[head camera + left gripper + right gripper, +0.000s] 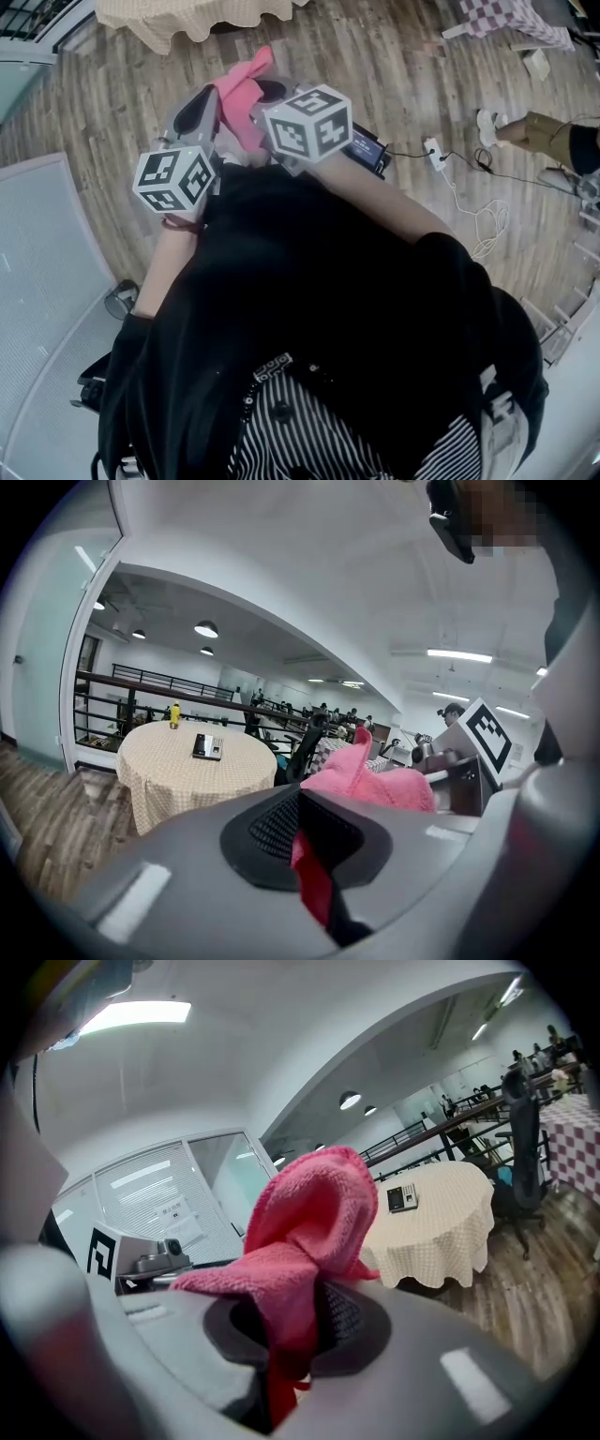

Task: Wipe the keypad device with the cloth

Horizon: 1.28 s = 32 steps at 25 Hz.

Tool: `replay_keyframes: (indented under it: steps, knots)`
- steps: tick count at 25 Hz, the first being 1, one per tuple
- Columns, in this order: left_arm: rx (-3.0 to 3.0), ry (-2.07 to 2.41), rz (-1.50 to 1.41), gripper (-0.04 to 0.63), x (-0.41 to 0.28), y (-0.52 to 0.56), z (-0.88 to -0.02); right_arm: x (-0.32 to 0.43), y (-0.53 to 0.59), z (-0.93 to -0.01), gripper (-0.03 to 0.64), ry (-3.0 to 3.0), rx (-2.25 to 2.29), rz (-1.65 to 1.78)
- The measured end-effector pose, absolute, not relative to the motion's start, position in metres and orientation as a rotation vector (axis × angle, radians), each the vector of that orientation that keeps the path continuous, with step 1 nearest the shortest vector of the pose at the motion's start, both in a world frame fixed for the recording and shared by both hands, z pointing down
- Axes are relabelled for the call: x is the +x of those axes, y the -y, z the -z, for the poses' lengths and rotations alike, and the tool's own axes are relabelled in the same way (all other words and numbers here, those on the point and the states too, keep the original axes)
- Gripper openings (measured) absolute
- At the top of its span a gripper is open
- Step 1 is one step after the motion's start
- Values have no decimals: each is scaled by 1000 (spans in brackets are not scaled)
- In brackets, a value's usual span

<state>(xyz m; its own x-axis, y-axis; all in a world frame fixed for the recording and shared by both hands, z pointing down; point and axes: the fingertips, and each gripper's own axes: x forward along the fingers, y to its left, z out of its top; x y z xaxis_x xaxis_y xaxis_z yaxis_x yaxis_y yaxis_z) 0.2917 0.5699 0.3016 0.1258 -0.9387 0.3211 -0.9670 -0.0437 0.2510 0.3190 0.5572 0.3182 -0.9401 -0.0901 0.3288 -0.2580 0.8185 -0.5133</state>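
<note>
The pink cloth is clamped at once by the left gripper and the right gripper, both closed on it. The keypad device is seen lying on a round tabletop, well apart.

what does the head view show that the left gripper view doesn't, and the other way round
Only the head view: the white power strip with its cable on the wooden plank floor. Only the left gripper view: the dark keypad device and the yellow bottle on a round table. Both: that table's beige checked cloth and the pink fluffy cloth pinched in the left gripper.
</note>
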Motion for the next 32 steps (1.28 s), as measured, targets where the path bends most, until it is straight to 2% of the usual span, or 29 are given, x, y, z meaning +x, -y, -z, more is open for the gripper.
replay_keyframes:
  steps: [20,32]
  knots:
    - [2000,1837,-106,-2,291,-552,-304,317,-540,-320,64,2704,217,-851]
    - [2097,1740,-121,0,287,-493,-304,314,-483,-320,64,2708,375,-826]
